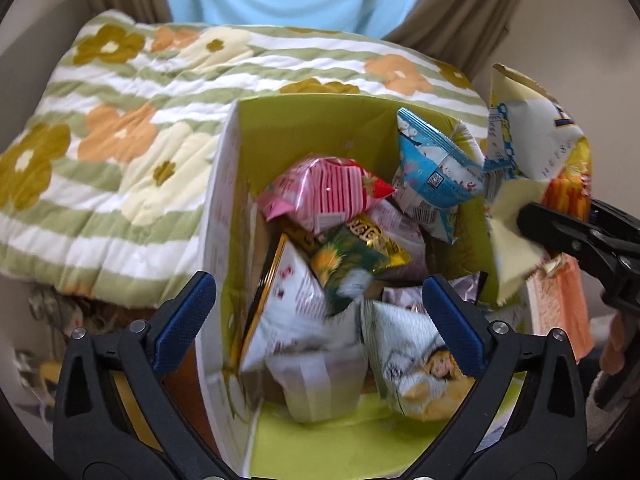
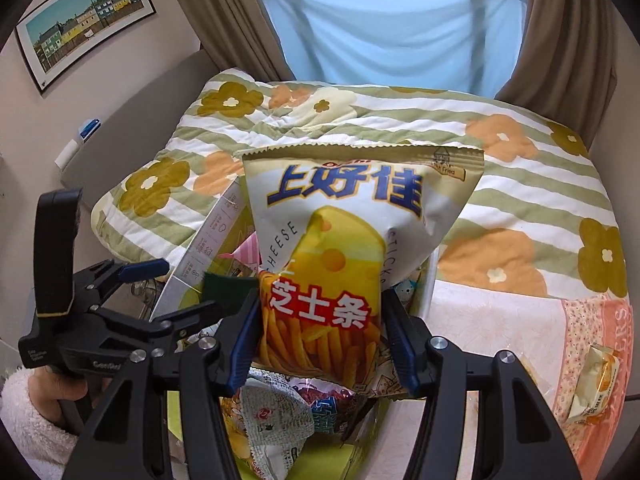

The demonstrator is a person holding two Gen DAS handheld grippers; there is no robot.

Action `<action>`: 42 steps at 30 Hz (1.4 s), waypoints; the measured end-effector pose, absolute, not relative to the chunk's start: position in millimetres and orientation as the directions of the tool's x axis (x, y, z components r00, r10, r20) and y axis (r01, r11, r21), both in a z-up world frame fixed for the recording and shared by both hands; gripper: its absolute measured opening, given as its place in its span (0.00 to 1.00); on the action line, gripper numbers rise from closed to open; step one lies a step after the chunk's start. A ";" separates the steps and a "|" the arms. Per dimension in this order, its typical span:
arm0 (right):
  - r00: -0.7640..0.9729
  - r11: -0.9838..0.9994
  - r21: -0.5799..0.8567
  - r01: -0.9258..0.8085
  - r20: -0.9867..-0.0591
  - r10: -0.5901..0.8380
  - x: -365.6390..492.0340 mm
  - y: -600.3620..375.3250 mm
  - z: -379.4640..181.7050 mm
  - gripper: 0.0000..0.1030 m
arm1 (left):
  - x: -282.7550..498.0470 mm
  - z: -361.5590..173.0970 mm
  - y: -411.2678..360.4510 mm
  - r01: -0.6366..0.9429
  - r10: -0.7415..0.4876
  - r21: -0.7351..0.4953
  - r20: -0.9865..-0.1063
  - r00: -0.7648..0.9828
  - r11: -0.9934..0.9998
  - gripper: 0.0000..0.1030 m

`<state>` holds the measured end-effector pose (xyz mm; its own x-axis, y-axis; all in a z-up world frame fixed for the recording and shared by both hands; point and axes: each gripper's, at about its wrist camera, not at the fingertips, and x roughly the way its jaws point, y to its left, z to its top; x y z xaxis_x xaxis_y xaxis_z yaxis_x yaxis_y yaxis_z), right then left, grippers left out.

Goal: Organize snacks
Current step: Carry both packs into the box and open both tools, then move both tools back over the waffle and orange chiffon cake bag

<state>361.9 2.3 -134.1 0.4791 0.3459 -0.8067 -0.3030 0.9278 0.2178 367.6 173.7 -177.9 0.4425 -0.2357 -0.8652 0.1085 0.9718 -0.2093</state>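
A green-lined box (image 1: 288, 120) stands on the bed, filled with several snack packets, among them a pink one (image 1: 324, 192) and a blue one (image 1: 432, 172). My left gripper (image 1: 316, 320) is open and empty, fingers straddling the box's near-left wall above the packets. My right gripper (image 2: 324, 344) is shut on a yellow cheese-stick bag (image 2: 352, 248), held upright over the box's right side. That bag (image 1: 532, 148) and the right gripper (image 1: 560, 232) show at the right of the left wrist view. The left gripper (image 2: 168, 292) appears at the left of the right wrist view.
A flowered green-striped quilt (image 1: 120, 128) lies behind and left of the box. A pink patterned cloth (image 2: 520, 320) lies to the right, with a small yellow-white packet (image 2: 592, 388) on it. Curtains and a blue sheet hang at the back.
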 end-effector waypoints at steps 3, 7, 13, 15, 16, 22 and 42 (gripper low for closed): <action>0.481 0.924 0.212 -0.317 -0.804 0.349 365.1 4.8 -131.3 0.52 | 355.1 -172.3 181.2 0.059 -0.186 -0.179 -0.862 0.471 0.982 0.99; 0.486 0.915 0.181 -0.361 -0.801 0.351 366.0 16.9 -127.4 0.54 | 347.3 -167.9 187.3 0.041 -0.154 -0.154 -0.859 0.488 0.987 0.99; 0.469 0.894 0.137 -0.427 -0.811 0.349 369.7 37.9 -132.4 0.55 | 341.0 -162.6 195.8 0.009 -0.152 -0.170 -0.855 0.496 0.985 0.99; 0.471 0.892 0.128 -0.433 -0.812 0.345 369.6 43.2 -133.8 0.60 | 337.6 -161.0 198.4 0.004 -0.152 -0.173 -0.853 0.499 0.985 0.99; 0.475 0.892 0.123 -0.436 -0.810 0.344 368.9 45.0 -133.9 0.64 | 336.8 -160.6 199.4 0.003 -0.151 -0.173 -0.852 0.501 0.985 0.99; 0.542 0.885 0.111 -0.451 -0.754 0.371 356.0 47.6 -130.4 0.99 | 328.3 -159.2 202.7 0.005 -0.161 -0.184 -0.843 0.513 0.983 0.99; 0.612 0.938 0.158 -0.307 -0.722 0.322 324.7 18.0 -110.5 0.99 | 328.7 -149.7 192.9 0.125 -0.263 -0.232 -0.815 0.517 0.965 0.99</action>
